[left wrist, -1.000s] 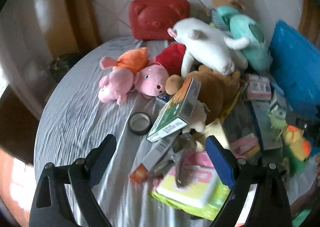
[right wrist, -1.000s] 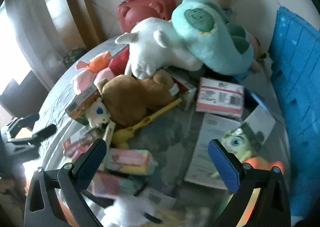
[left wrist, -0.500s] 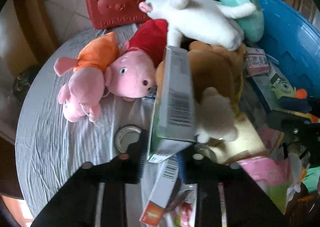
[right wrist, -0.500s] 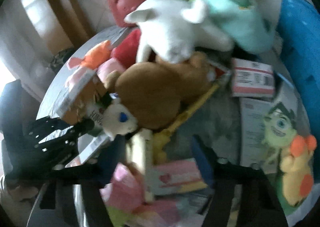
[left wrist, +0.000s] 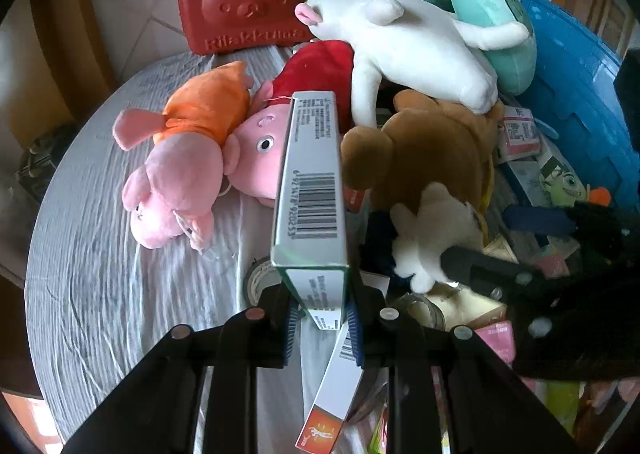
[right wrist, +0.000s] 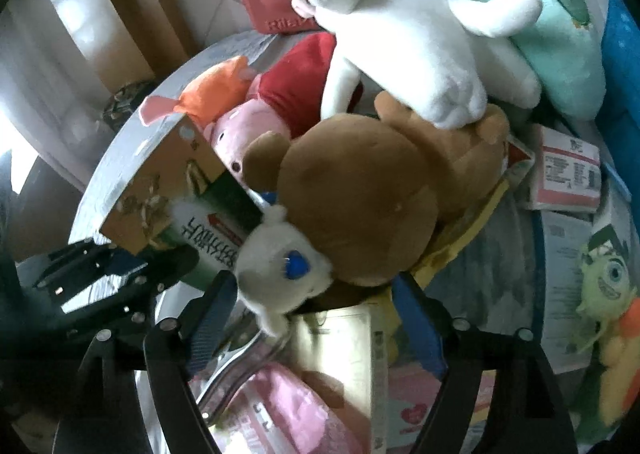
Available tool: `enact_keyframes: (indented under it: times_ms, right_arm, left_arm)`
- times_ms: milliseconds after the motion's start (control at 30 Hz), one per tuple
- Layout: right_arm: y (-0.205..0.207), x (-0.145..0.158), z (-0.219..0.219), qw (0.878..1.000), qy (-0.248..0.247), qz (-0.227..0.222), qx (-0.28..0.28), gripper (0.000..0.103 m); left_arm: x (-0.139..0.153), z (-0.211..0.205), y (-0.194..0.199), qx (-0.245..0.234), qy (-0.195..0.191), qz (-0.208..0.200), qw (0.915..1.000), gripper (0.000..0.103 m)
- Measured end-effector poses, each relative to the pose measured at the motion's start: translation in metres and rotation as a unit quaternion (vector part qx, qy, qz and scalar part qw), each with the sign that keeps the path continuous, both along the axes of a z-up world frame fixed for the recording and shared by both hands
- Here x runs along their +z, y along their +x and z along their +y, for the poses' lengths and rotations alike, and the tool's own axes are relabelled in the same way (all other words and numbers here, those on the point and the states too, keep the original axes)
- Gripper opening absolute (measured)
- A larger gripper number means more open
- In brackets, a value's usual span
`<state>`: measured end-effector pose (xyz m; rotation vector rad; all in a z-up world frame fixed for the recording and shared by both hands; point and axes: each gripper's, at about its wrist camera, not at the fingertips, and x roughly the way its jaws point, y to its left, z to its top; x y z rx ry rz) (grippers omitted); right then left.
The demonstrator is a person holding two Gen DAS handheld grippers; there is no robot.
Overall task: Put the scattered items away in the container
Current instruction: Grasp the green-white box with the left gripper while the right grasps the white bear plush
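Left gripper (left wrist: 320,328) jaws pinch the green carton (left wrist: 310,198) by its near end, long axis pointing away; blue container (left wrist: 576,94) sits off right. Right gripper (right wrist: 316,318), jaws just reopened and spread, straddles the white plush (right wrist: 280,274).

Left tongs (left wrist: 320,324) clamped, right tongs (right wrist: 316,306) parted.

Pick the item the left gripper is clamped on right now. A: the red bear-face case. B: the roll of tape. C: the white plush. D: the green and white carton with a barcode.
D: in the left wrist view the left gripper has its pads pressed on both sides of the green and white carton, barcode face up; the other three lie apart from it.
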<state>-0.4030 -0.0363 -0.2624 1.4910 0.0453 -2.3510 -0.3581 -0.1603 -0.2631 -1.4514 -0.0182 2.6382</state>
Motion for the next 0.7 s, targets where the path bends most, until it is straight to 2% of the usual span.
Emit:
enact_keyframes:
  times_ms: [167,400,533,700]
  right_arm:
    - [-0.012,-0.012,-0.001,1.0,-0.012,-0.013,-0.001,0.066]
    - [-0.021,-0.017,-0.001,1.0,-0.016,-0.016,-0.001,0.064]
    - [-0.014,-0.009,0.0,1.0,-0.024,-0.009,0.007,0.039]
    - [-0.007,0.009,0.002,1.0,-0.021,0.011,0.008,0.039]
  left_arm:
    - [-0.001,0.0,-0.006,0.0,-0.001,-0.001,1.0,0.021]
    - [-0.003,0.001,-0.015,0.003,-0.002,0.004,1.0,0.021]
    - [0.004,0.0,-0.011,0.001,-0.002,0.013,0.9999,0.019]
    - [0.031,-0.008,0.001,0.005,0.001,0.043,0.999,0.02]
